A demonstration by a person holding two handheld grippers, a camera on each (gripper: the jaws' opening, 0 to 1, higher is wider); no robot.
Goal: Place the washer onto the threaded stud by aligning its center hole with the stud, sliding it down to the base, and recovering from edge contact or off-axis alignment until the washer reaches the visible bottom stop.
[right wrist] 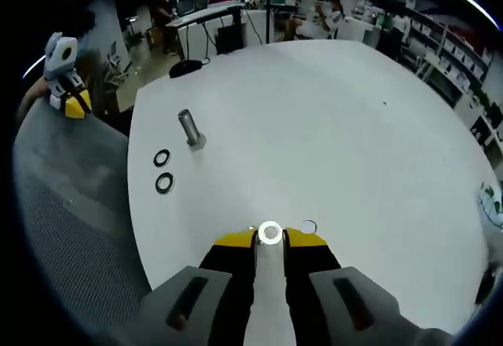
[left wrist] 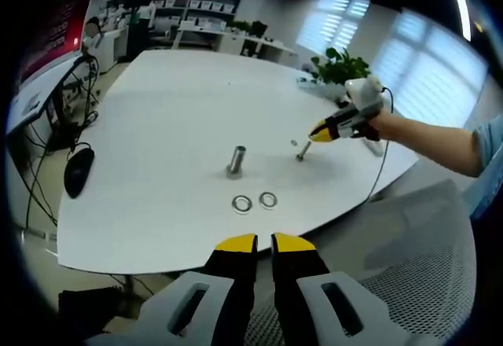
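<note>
right tool (right wrist: 269,240): jaws pinched on a washer (right wrist: 269,233), gripping it at the rim, hole facing the camera. In the left gripper view it sits low over the far side of the worktop (left wrist: 173,110), with a short bolt-like piece (left wrist: 302,152) under its tips; can't tell if they touch.
left tool (left wrist: 264,243): yellow tips nearly pressed together, nothing between them, hanging off the near edge of the worktop.
spare washers (left wrist: 254,202): two lying flat, side by side, just beyond the left tool.
threaded stud (left wrist: 236,160): upright behind the spares, bare.
another washer (right wrist: 308,227): flat on the worktop right beside the right tool's tips.
handling: looks like a thin, stiff, light metal ring, probably slick. I'd hold it by the outer edge so the hole stays clear, and keep it level or it'll likely catch on the threads.
</note>
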